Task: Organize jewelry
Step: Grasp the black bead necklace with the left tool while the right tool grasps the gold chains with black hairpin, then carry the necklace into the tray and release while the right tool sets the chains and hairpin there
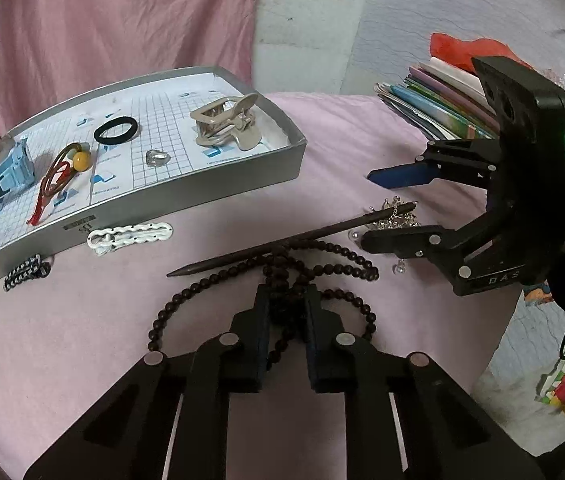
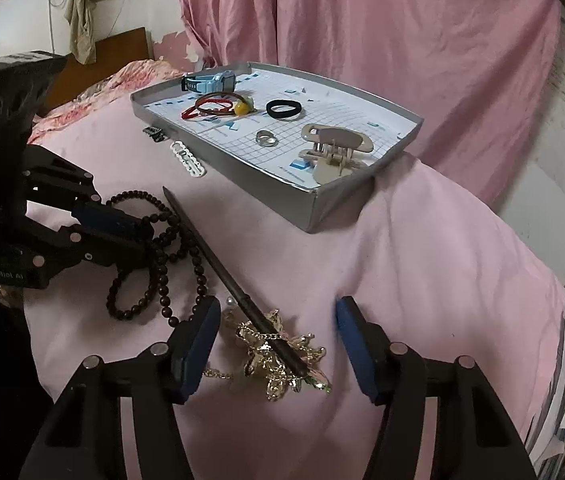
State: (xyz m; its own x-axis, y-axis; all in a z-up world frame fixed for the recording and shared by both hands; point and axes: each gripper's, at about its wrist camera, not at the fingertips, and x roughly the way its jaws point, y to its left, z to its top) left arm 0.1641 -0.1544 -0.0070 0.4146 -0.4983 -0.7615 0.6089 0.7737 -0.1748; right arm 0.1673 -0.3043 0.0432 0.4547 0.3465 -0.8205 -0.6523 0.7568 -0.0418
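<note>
A long dark bead necklace lies looped on the pink cloth, and my left gripper is shut on a bunch of its strands. The right wrist view shows that left gripper pinching the beads. A dark hair stick lies across the beads with its thick end on a gold chain ornament. My right gripper is open, with one finger on each side of the ornament and the stick. In the left wrist view the right gripper hovers over that ornament.
A silver tray holds a blue watch, a red cord bracelet, a black hair tie, a ring and a beige claw clip. A white clip and a braided band lie beside it. Books are stacked to the right.
</note>
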